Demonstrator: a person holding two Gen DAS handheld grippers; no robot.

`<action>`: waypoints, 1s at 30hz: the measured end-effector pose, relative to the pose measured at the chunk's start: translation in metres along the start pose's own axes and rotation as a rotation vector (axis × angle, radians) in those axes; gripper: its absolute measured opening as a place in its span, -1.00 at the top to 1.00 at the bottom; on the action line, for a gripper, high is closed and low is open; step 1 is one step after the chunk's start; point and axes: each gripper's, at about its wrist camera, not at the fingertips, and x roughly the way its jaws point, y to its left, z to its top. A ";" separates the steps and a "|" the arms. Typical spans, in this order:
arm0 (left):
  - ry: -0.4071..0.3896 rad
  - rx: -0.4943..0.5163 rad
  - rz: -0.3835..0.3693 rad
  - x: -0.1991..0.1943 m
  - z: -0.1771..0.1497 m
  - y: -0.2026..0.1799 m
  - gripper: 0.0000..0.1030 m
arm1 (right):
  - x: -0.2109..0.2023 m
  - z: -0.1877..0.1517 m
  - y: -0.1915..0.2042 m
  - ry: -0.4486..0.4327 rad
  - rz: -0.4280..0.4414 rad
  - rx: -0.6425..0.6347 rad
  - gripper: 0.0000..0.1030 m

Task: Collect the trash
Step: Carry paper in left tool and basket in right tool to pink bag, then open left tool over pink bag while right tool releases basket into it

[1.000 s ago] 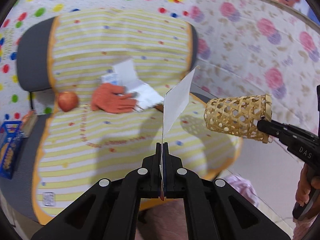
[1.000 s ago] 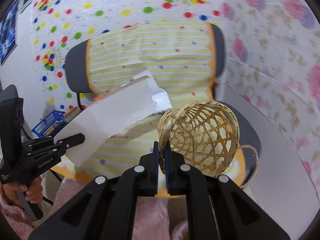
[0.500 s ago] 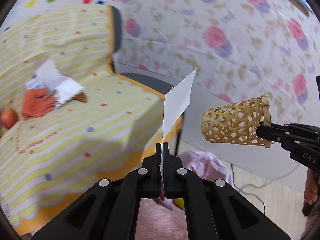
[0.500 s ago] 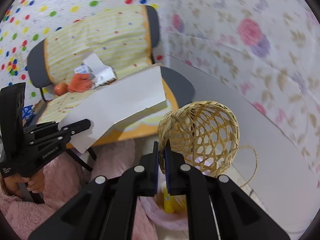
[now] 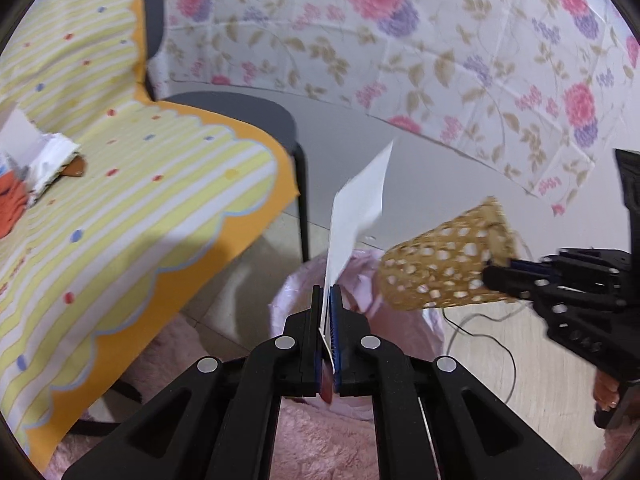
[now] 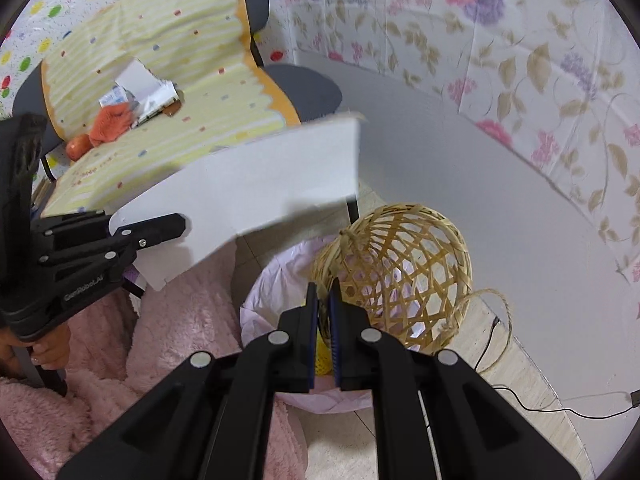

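My left gripper (image 5: pixel 327 296) is shut on a white sheet of card (image 5: pixel 356 216) and holds it edge-on above a bin lined with a pale pink bag (image 5: pixel 360 280). The card also shows in the right wrist view (image 6: pixel 256 188), with the left gripper (image 6: pixel 176 226) clamped on its corner. My right gripper (image 6: pixel 324 292) is shut on the rim of a woven bamboo basket (image 6: pixel 400 264), held over the pink-lined bin (image 6: pixel 276 280). The basket also shows in the left wrist view (image 5: pixel 444 264), lying on its side in the air, right of the card.
A chair with a yellow striped cover (image 5: pixel 120 184) stands at the left. On it lie an orange cloth (image 6: pixel 110 122), torn white paper (image 6: pixel 148 88) and an apple (image 6: pixel 78 146). A pink fluffy rug (image 6: pixel 172 340) and a black cable (image 6: pixel 560 404) lie on the floor.
Both grippers have swung right and down, away from the chair, and now hold the card and the basket over the pink-lined bin.
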 end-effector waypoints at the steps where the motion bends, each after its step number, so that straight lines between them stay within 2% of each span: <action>1: 0.005 0.002 -0.004 0.004 0.001 -0.001 0.73 | 0.008 0.000 -0.002 0.006 0.004 -0.001 0.88; 2: 0.007 0.003 -0.011 0.006 0.002 -0.001 0.43 | 0.014 0.000 -0.003 0.021 -0.002 0.001 0.83; 4: 0.001 -0.007 -0.016 0.007 0.003 0.001 0.16 | 0.026 -0.001 -0.007 0.042 -0.004 0.015 0.46; 6: -0.013 -0.018 -0.005 0.003 0.004 0.005 0.15 | 0.031 -0.002 -0.009 0.060 0.009 0.026 0.27; 7: -0.022 -0.026 0.008 -0.001 0.005 0.008 0.14 | 0.031 -0.002 -0.010 0.061 0.013 0.026 0.24; 11: -0.060 -0.075 0.061 -0.016 0.004 0.025 0.12 | 0.020 0.006 -0.011 0.023 0.018 0.031 0.24; 16: -0.080 -0.088 0.140 -0.032 0.001 0.036 0.12 | 0.001 0.021 -0.005 -0.050 0.034 0.022 0.24; 24: -0.136 -0.147 0.208 -0.069 -0.005 0.061 0.12 | -0.021 0.047 0.019 -0.187 0.165 -0.006 0.24; 30: -0.177 -0.220 0.284 -0.098 -0.012 0.090 0.07 | -0.020 0.074 0.055 -0.232 0.240 -0.078 0.24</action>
